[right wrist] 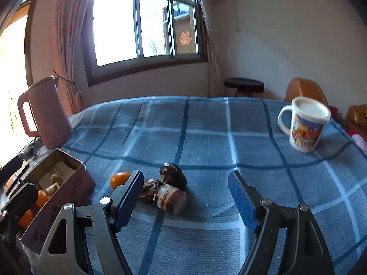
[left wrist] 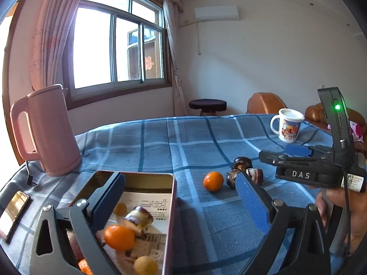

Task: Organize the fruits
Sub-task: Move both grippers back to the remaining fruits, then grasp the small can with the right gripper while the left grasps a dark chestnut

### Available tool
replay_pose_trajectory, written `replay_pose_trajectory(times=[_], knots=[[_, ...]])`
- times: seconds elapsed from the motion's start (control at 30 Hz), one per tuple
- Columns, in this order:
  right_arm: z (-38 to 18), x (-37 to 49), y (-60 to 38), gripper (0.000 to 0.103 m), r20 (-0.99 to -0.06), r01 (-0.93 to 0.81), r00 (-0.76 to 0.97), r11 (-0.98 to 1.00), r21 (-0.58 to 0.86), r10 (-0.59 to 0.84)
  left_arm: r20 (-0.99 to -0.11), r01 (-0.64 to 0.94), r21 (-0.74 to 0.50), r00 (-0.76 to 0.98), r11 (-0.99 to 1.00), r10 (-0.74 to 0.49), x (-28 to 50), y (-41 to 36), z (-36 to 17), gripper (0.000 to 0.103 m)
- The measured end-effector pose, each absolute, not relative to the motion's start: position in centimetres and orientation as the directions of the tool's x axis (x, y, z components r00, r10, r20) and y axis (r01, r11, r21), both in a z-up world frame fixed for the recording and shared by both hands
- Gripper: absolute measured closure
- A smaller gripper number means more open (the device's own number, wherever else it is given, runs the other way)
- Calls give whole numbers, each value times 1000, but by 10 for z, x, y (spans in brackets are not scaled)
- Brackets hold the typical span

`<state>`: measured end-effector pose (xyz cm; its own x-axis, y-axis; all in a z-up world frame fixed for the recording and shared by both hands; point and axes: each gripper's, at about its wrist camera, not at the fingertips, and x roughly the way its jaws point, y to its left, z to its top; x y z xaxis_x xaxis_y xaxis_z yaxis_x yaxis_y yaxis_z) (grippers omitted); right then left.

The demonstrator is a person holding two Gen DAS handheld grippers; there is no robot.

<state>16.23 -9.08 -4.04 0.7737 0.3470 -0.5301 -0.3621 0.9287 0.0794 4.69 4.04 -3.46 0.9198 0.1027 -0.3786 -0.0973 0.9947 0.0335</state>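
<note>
An open pink tin [left wrist: 174, 197] holds an orange [left wrist: 119, 237], a piece of purple cane [left wrist: 138, 219] and small yellow fruits [left wrist: 145, 264]. My left gripper [left wrist: 180, 201] is open and empty; its left finger hangs over the tin and its right finger over the cloth. On the cloth lie a loose orange [left wrist: 213, 181], two dark fruits [right wrist: 172, 175] and a cane piece [right wrist: 172, 199]. My right gripper [right wrist: 185, 183] stands open with nothing held, and this small heap lies just ahead of its left finger [right wrist: 132, 196].
A pink kettle [left wrist: 49, 130] stands at the back left, with a phone [left wrist: 13, 213] at the left edge. A printed mug [right wrist: 305, 126] sits at the back right. The checked blue cloth [right wrist: 206, 126] covers the table. A stool and brown armchairs stand beyond the far edge.
</note>
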Motion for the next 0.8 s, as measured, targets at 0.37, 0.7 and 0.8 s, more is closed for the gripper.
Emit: replay_pose_trajectory(times=[0.37,0.7,0.8], knots=[[-69,194,-75,43,-667,-396,626,902,173,403,-422,-98,56,900,994,112,67,30,-44,1],[-78,200,-73,57,-708,-439,545,872,215,449,-448,-179,77,873,981,194,82,50,-46,1],[-78,198,-76,58,-702,-445,546,868,219,457,-460,-152,64,872,986,164,84,45,-46,1]])
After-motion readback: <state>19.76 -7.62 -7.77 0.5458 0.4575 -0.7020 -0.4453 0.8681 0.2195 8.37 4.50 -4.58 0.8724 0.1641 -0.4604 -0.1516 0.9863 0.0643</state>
